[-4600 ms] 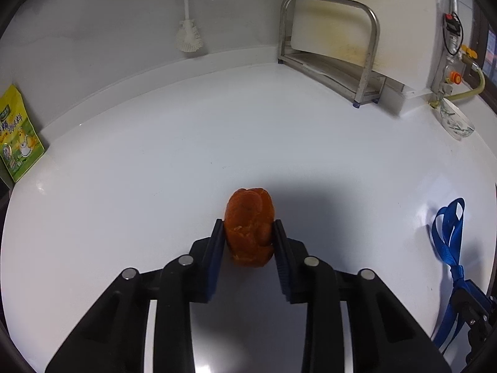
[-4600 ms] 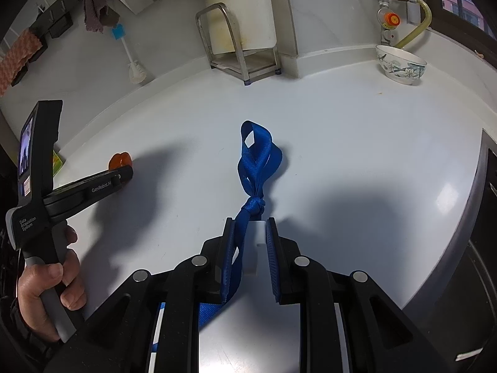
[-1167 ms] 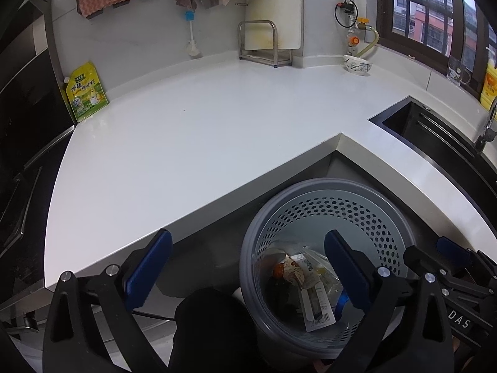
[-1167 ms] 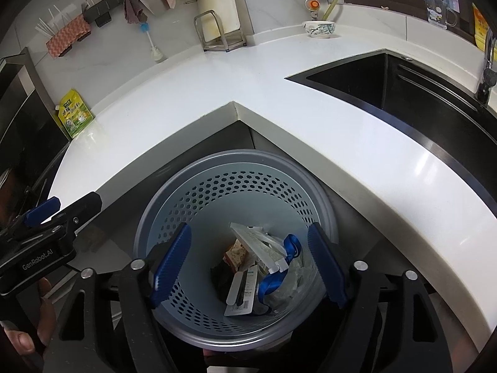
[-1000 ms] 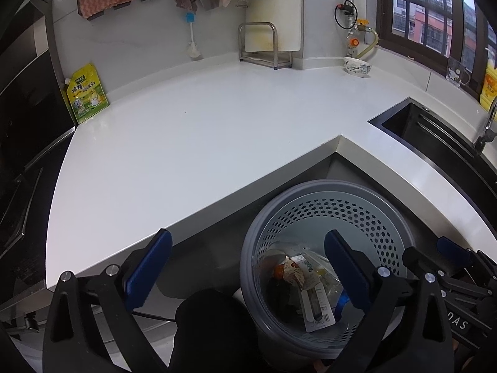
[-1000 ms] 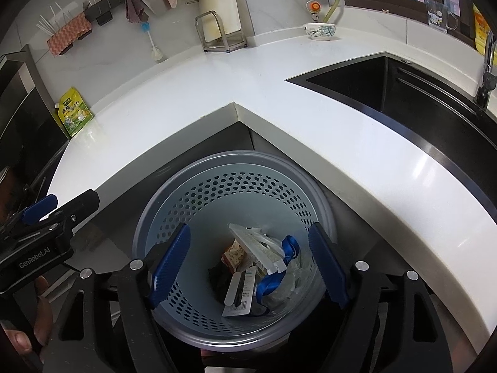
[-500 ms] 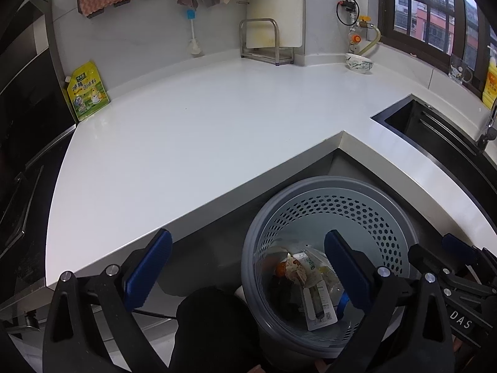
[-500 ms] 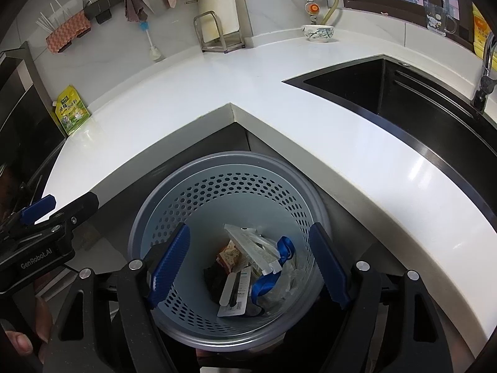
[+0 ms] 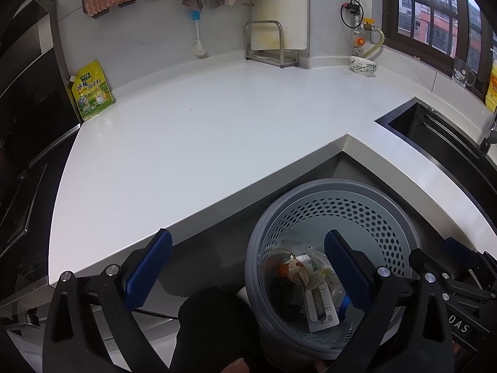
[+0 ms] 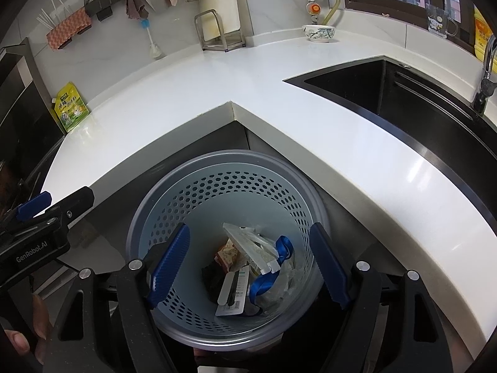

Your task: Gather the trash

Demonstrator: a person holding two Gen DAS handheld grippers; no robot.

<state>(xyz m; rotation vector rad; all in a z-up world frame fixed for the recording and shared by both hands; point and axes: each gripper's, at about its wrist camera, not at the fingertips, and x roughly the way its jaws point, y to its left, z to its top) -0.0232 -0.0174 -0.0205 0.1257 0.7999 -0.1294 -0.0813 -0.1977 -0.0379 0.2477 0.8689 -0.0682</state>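
Both the left gripper (image 9: 245, 264) and right gripper (image 10: 248, 262) hang spread wide, holding nothing, above the round perforated plastic trash basket (image 10: 174, 205) of crumpled wrappers (image 10: 248, 245).

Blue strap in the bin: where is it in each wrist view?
Left wrist: blue strap low in the bin, mostly hidden behind the gripper's right finger.
Right wrist: blue strap centre-right among the trash, in plain view.
Shared landmark: green-yellow pouch.

The white L-shaped counter (image 10: 357, 143) is smooth and glossy. The round grey perforated plastic bin (image 10: 217, 186) looks matt. The wire rack (image 9: 264, 42) is shiny metal.
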